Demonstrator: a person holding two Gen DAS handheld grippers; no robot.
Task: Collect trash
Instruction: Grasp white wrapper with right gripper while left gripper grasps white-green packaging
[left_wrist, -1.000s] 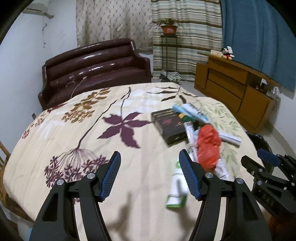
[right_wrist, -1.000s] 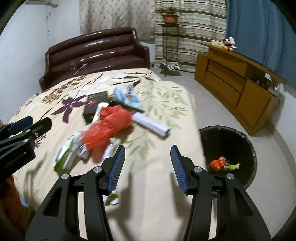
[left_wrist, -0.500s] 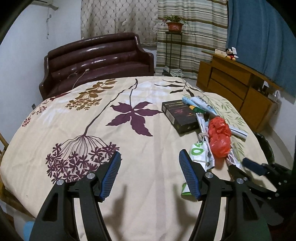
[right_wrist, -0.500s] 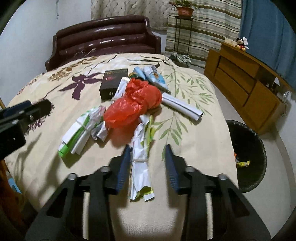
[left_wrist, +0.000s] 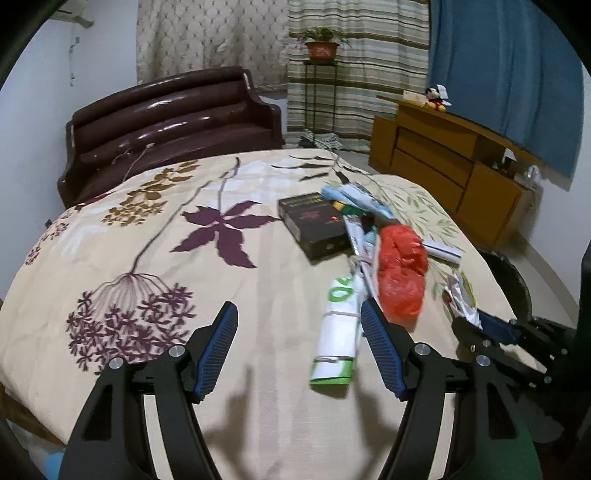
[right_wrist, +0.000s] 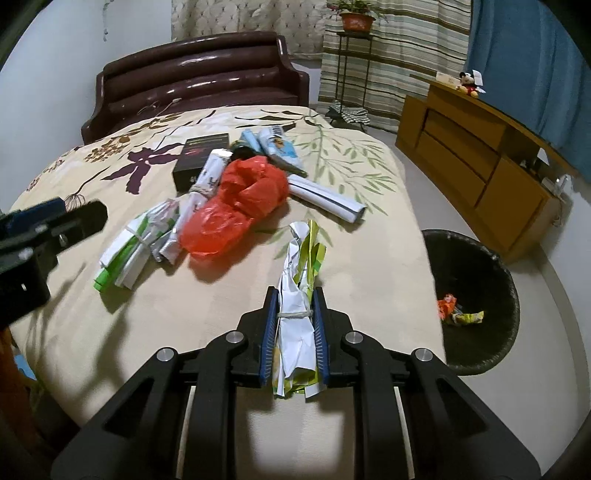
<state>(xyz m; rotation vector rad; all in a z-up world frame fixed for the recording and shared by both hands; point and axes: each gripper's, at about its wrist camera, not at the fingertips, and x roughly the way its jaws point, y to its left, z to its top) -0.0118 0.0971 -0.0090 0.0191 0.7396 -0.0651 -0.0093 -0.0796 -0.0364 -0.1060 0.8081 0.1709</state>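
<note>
Cream bedspread: the bed (right_wrist: 229, 317) with its leaf-and-flower print is the landmark; everything below is placed against it.
Headboard (right_wrist: 199, 85): dark brown, glossy, at the far end of the bed.
Cabinet (right_wrist: 476, 155): wooden, on the floor well off the bed's right side.
Bin (right_wrist: 476, 295): black, on the floor just beside the bed's right edge, a few wrappers lying in it.
Red bag (right_wrist: 240, 206): crumpled plastic, on the bed near its middle, in the trash pile.
Black box (right_wrist: 197, 157): flat on the bed, headboard side of the red bag.
White roll (right_wrist: 325, 197): on the bed, right of the red bag.
Green-white packet (left_wrist: 338, 336): on the bed, left of the red bag.
Right claw (right_wrist: 294, 332): clamped on a crumpled wrapper bundle (right_wrist: 301, 280), held just above the bed's near right part.
Left claw (left_wrist: 299, 347): spread wide, gripping nothing, over the bed's near edge beside the green-white packet.
</note>
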